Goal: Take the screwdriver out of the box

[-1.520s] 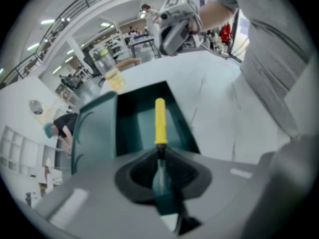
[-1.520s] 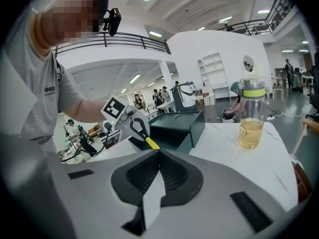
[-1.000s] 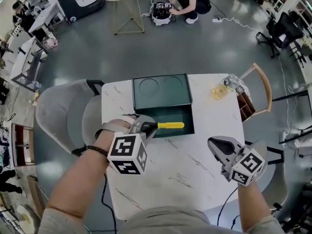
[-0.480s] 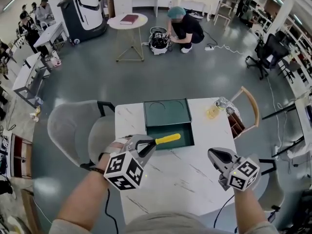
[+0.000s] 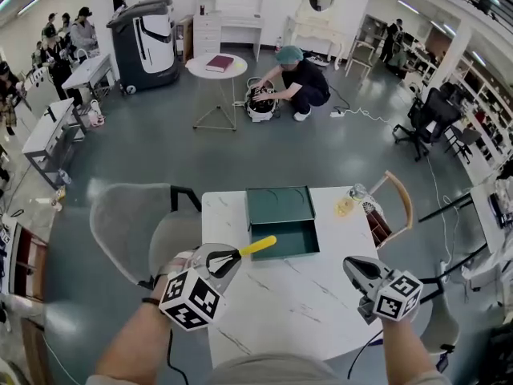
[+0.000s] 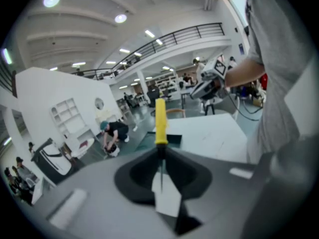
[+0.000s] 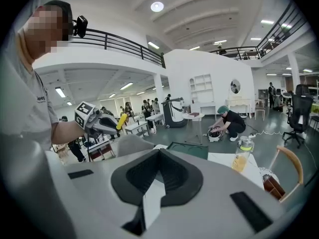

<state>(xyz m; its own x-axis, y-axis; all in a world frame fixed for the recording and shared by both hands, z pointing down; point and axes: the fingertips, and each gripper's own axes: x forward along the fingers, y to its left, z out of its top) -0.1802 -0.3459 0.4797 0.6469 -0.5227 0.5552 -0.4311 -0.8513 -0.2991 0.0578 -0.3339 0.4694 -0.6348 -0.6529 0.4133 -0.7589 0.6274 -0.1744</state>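
Screwdriver [image 5: 258,245] clamped by its thin metal shaft in the closed jaws of the left gripper [image 5: 234,255], yellow handle pointing forward, out of the box and over the white marbled table [image 5: 304,303]. Right gripper [image 5: 358,271] near the table's right edge, jaws together, nothing between them. Black-and-white square markers on both cubes; small print on a grey shirt [image 7: 30,108] in the right gripper view, too small to read. Just past the handle's tip, green box [image 5: 285,239], lid opened back. Bottle [image 5: 346,205] of yellow liquid at the table's far right corner, beside a wooden chair [image 5: 398,203]. Shaft pinched at the jaw tips plain only in the left gripper view; bottle standing upright plain only in the right gripper view, with the yellow handle small at the far left there. Farther off, person [image 5: 300,83] crouching on the floor near a round table [image 5: 218,64] bearing a red book.
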